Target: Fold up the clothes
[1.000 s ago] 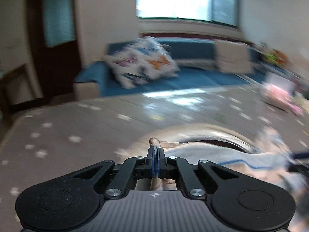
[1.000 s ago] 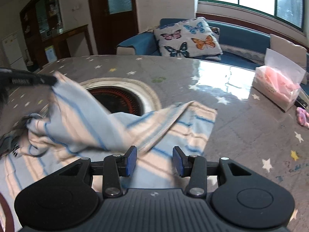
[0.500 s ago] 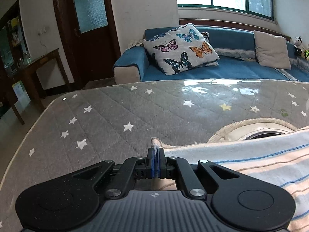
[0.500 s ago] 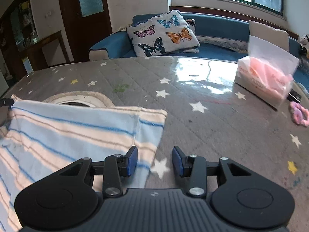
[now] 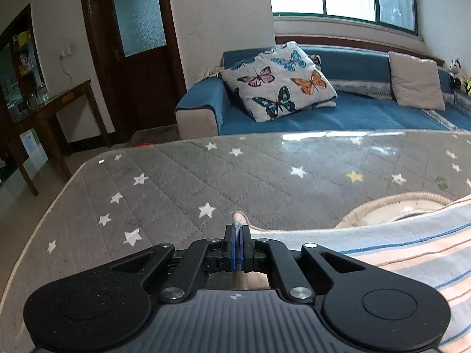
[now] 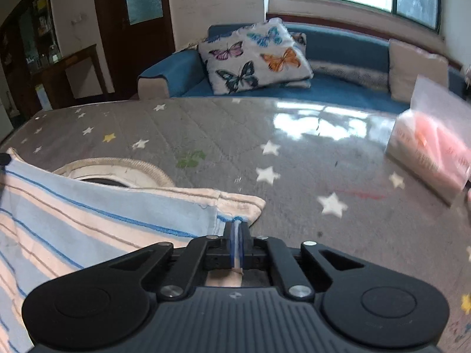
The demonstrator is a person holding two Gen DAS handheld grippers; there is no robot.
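The striped cloth [image 6: 88,226] lay flat on the desk [image 6: 294,176], lower left of right view, w/ left hand-held gripper [image 5: 237,232] & right hand-held gripper [image 6: 237,229] each clenched on a corner; soft, light, floppy, so probably best held at corners.

The right gripper [image 6: 236,229] is seen with its blue pads pressed together on the near right corner of a striped cloth [image 6: 88,220]. The cloth, banded in pale blue and peach with thin darker blue lines, is spread toward the left edge of the table [image 6: 294,153], which is covered in grey quilted fabric printed with stars. A round, rope-edged opening [image 6: 117,170] in the surface is partly covered by the cloth's far edge. A clear bag of pink contents [image 6: 432,144] is set near the right edge, blurred. Beyond the far edge a blue sofa [image 6: 338,56] with a butterfly cushion [image 6: 253,56] is seen.
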